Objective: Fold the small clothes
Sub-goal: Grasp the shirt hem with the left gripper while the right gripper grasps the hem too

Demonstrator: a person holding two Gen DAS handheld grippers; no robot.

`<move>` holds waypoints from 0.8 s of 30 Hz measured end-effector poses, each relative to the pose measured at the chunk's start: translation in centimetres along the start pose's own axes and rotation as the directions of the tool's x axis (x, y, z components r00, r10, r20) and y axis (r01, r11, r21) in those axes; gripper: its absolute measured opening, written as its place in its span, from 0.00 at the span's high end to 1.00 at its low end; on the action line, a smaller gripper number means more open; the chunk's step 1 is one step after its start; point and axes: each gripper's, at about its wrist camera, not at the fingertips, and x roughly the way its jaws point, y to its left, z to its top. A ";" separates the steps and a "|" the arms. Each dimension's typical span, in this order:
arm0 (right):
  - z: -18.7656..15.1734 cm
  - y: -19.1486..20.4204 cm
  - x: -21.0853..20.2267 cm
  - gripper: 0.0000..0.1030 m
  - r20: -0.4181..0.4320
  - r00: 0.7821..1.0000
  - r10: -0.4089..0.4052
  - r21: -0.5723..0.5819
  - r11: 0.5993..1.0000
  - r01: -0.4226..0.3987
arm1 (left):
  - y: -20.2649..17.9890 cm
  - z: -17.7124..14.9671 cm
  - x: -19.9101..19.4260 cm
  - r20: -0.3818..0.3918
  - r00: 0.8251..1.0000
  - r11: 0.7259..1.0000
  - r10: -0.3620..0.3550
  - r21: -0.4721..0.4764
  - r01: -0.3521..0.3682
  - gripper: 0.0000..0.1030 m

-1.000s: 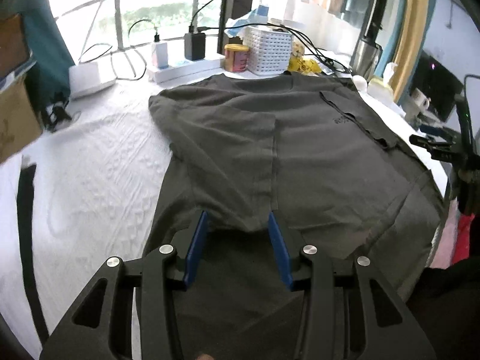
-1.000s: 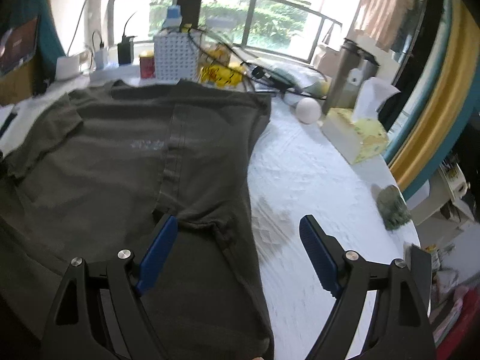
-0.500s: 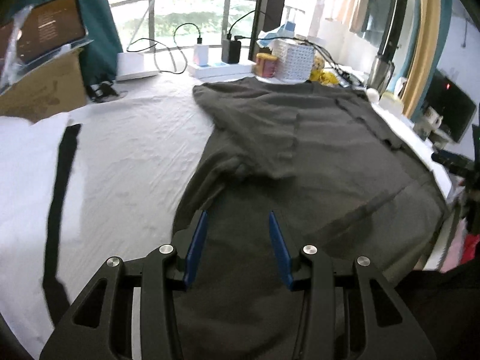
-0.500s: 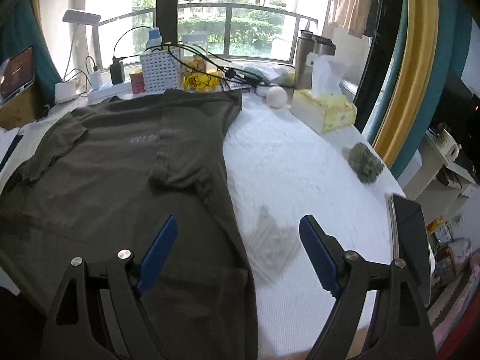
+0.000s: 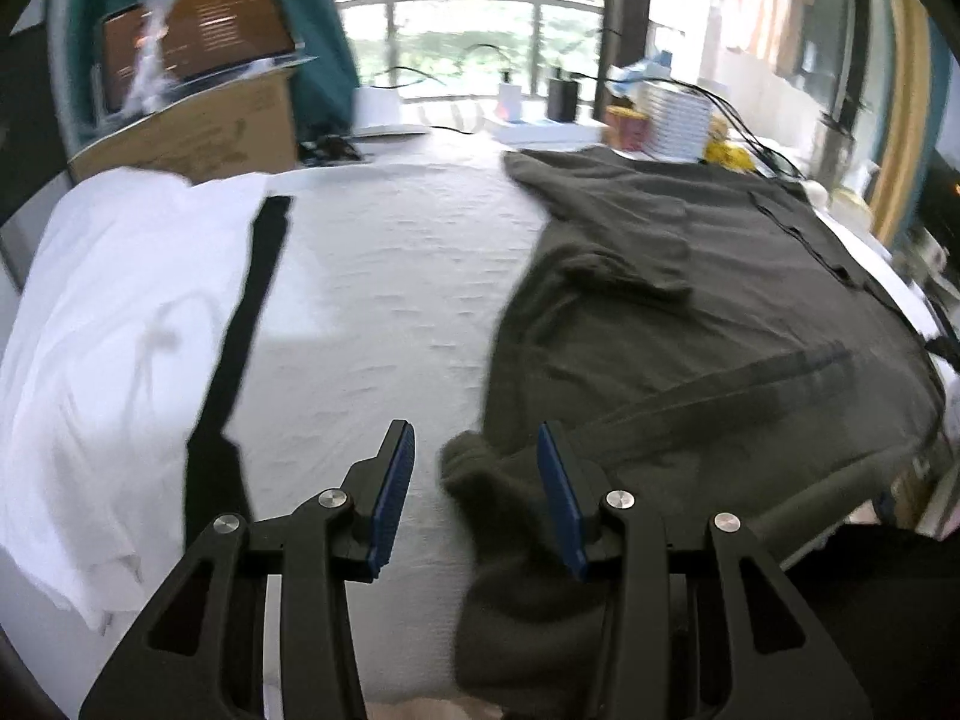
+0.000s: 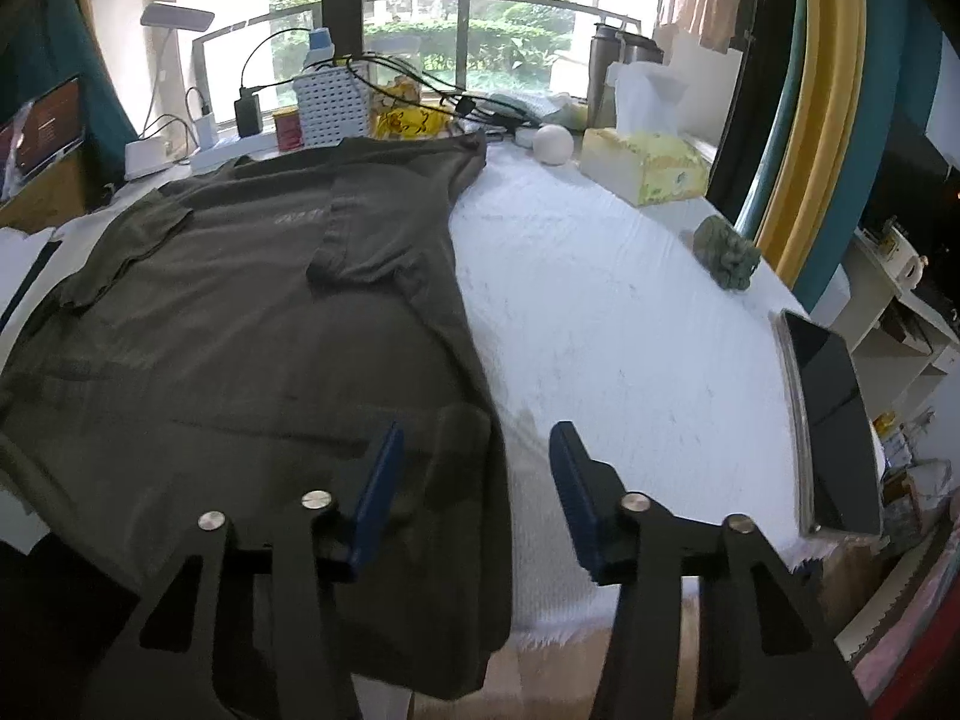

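Centrally, one dark olive T-shirt (image 6: 252, 324) lies flat on the white tablecloth (image 6: 612, 324). Left gripper (image 5: 474, 480), lower frame, jaws apart over its bunched hem corner, gripping nothing. Right gripper (image 6: 474, 480) jaws have just been closing, hem edge between them, unpinched.

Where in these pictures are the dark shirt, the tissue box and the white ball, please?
dark shirt (image 6: 240, 324): right wrist view, middle of its body.
tissue box (image 6: 645, 165): right wrist view, its top face.
white ball (image 6: 553, 144): right wrist view, its centre.

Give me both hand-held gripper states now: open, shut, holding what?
Left hand-held gripper: open, holding nothing; shirt corner lies between its pads, not pinched.
Right hand-held gripper: open, jaws just been closing; shirt's side edge between them, not gripped.
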 end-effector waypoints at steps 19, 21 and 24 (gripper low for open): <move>-0.1 2.8 0.8 0.95 0.022 0.999 0.033 -0.061 0.998 -0.031 | 0.0 -1.5 1.2 -0.057 0.996 0.998 -0.066 0.015 0.067 0.92; 0.5 2.6 -0.2 0.96 0.051 0.998 0.032 -0.062 0.998 -0.029 | -0.6 -1.3 0.2 -0.019 0.999 0.998 -0.044 0.053 0.045 0.92; 1.4 2.3 -1.4 0.96 0.083 0.996 0.042 -0.055 0.998 -0.037 | -1.1 -0.5 -1.1 0.038 0.999 0.996 -0.036 0.078 0.033 0.92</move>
